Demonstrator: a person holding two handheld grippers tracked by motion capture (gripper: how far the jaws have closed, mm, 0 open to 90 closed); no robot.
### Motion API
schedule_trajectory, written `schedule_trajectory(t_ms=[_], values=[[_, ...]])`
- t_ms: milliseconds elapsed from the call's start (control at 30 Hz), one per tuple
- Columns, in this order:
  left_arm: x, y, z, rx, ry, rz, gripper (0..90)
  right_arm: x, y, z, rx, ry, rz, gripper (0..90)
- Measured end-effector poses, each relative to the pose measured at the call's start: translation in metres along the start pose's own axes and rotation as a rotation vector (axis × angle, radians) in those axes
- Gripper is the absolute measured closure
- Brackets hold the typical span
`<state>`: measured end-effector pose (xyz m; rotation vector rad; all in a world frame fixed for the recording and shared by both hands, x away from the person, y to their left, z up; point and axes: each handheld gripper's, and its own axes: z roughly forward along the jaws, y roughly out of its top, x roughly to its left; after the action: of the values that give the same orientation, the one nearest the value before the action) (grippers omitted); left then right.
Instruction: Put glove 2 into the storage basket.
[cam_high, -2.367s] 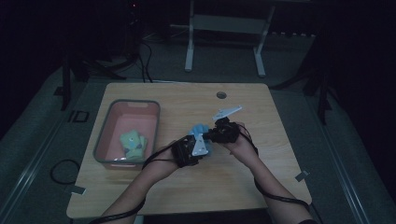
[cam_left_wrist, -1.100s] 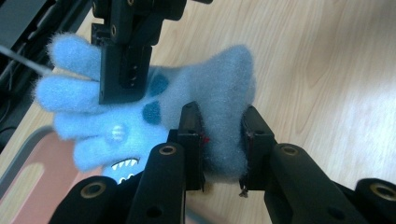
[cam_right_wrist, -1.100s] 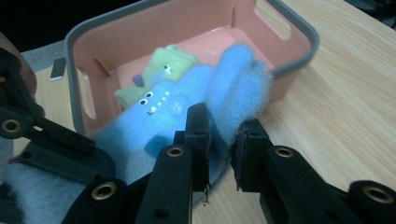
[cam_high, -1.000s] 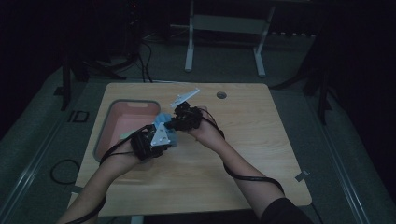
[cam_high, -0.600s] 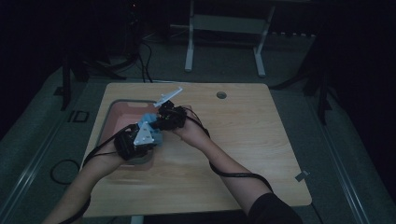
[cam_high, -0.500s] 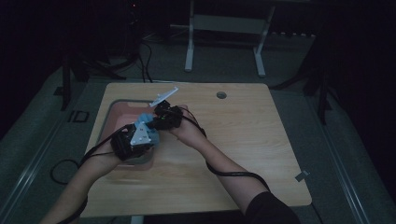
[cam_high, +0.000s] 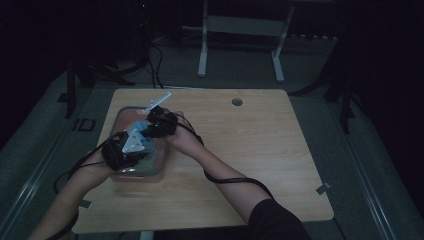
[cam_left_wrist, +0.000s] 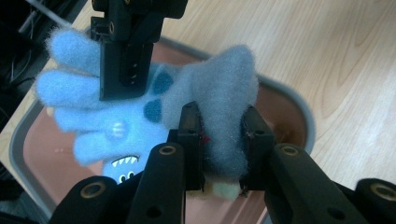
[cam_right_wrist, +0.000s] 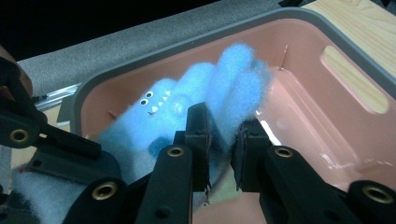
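Both claws, left (cam_left_wrist: 219, 140) and right (cam_right_wrist: 219, 140), grip the blue glove (cam_left_wrist: 140, 116) above the pink bin (cam_right_wrist: 355, 42), only the drop left

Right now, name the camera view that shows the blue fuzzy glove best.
Left gripper view: the blue fuzzy glove shows fingers, spots and cuff. Right gripper view shows its fingers over the pink bin; the high view, a small blue patch.

In the high view, the two grippers and the blue glove (cam_high: 144, 141) cover most of the pink bin (cam_high: 159, 167) at left of centre. The left gripper view cuts off the bin's near end at the bottom edge; a pale item (cam_left_wrist: 223, 190) under the glove is mostly hidden.
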<state>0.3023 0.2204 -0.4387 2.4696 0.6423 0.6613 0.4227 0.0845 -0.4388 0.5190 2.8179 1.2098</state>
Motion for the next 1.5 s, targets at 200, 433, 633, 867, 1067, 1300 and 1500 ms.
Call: schedule_trajectory(t_ms=[200, 433, 633, 867, 1067, 1300, 1500], values=[[0.003, -0.014, 0.01, 0.02, -0.002, -0.023, 75.0, 0.0, 0.0, 0.018, 0.015, 0.004, 0.019, 78.6], [0.006, -0.025, 0.025, 0.036, -0.014, -0.04, 74.8, -0.006, -0.004, 0.037, 0.051, -0.004, 0.028, 78.6], [0.005, -0.027, 0.043, 0.073, -0.041, -0.045, 74.3, -0.011, -0.012, 0.052, 0.104, -0.023, 0.03, 78.4], [0.003, -0.028, 0.052, 0.11, -0.037, -0.043, 70.8, -0.013, -0.015, 0.059, 0.135, -0.007, 0.053, 73.8], [0.002, -0.028, 0.054, 0.11, -0.016, -0.045, 61.3, -0.015, -0.016, 0.055, 0.127, -0.008, 0.057, 62.9], [0.004, -0.023, 0.044, 0.087, 0.013, -0.093, 40.6, -0.017, -0.019, 0.038, 0.089, 0.001, 0.054, 59.1], [0.008, -0.018, 0.036, 0.053, 0.022, -0.158, 21.0, -0.015, -0.019, 0.019, 0.058, 0.0, 0.038, 56.5]])
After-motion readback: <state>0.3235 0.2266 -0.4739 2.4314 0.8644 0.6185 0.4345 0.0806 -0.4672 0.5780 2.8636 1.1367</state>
